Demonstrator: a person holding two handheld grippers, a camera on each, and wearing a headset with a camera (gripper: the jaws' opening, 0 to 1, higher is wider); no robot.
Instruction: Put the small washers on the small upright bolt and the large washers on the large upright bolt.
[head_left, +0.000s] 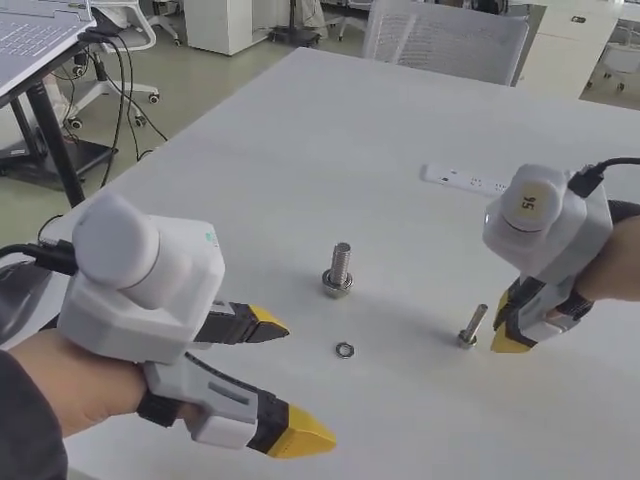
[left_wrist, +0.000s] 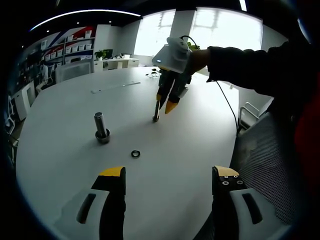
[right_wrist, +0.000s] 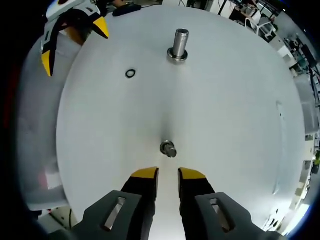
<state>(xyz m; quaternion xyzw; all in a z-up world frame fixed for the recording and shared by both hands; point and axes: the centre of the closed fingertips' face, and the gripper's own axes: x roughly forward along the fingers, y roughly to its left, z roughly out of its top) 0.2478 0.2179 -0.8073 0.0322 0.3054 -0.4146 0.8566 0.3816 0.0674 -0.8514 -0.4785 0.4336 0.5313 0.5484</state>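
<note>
The left claw (head_left: 288, 378) hangs released at the lower left of the head view, jaws wide. One washer (head_left: 344, 349) lies loose on the bench (head_left: 380, 150) at centre, just below the large bolt (head_left: 340, 270). At right, the right claw (head_left: 512, 338), narrowly parted and empty, sits just beside the small bolt (head_left: 472, 325).

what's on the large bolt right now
The large bolt has a wider metal collar round its foot; washers or the bolt's own head, I cannot tell. Its threaded top is bare.
</note>
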